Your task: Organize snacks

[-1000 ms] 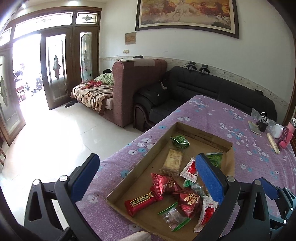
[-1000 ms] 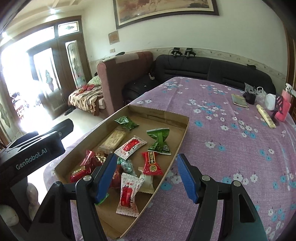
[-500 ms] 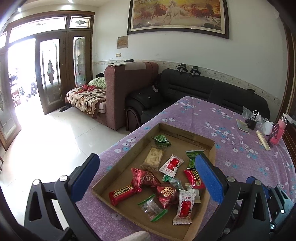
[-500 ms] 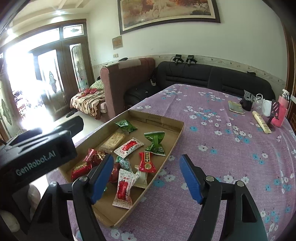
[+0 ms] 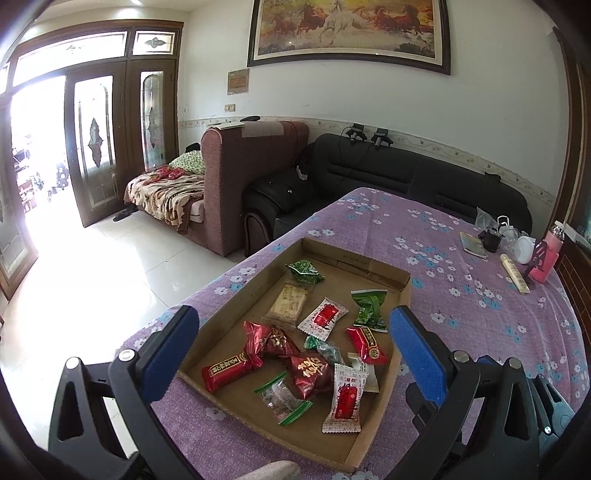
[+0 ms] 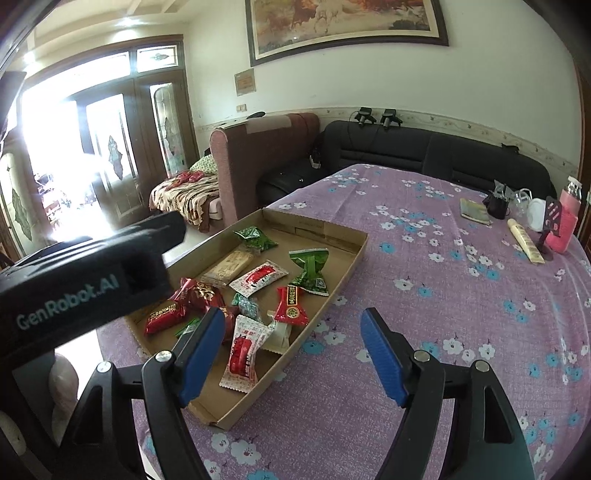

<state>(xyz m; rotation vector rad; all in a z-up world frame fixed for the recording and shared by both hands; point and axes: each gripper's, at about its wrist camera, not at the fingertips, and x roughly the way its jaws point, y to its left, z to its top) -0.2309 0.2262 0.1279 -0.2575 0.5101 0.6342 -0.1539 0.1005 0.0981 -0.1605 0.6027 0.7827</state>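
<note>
The snacks lie loose in a shallow cardboard tray (image 5: 400,280) at the centre of the left wrist view, on a table covered by a purple flowered cloth (image 5: 480,332).

Tray contents, far to near in the left wrist view:
- 1 green packet (image 5: 303,271) near the far left corner.
- 1 beige wafer bar (image 5: 286,304) just below it.
- 1 white-and-red sachet (image 5: 323,317) beside the bar.
- 1 green twisted packet (image 5: 369,308) against the right wall.
- 1 small red packet (image 5: 366,345) below the green twisted packet.
- 2 dark red foil packets (image 5: 275,338), touching, at the middle.
- 1 long red bar (image 5: 231,369) at the lower left, touching the foil packets.
- 1 clear wrapper with green ends (image 5: 282,398) near the front wall.
- 1 white-and-red sachet (image 5: 345,398) at the lower right.

The left gripper (image 5: 291,354) hangs above the near half of the tray with its blue pads spread wide, holding nothing. The right gripper (image 6: 293,354) appears at the bottom of the right wrist view, above the tray's near right edge (image 6: 332,295) and the cloth, also spread wide and holding nothing. The left gripper's black body (image 6: 85,280) fills the left side of that view.

At the far right of the table stand a pink bottle (image 5: 550,254), a cream tube (image 5: 515,275) and a small booklet (image 5: 472,243). Behind the table: a black sofa (image 5: 388,173), a brown sofa (image 5: 236,177), wooden glazed doors (image 5: 96,140) and a framed horse painting (image 5: 351,29).
</note>
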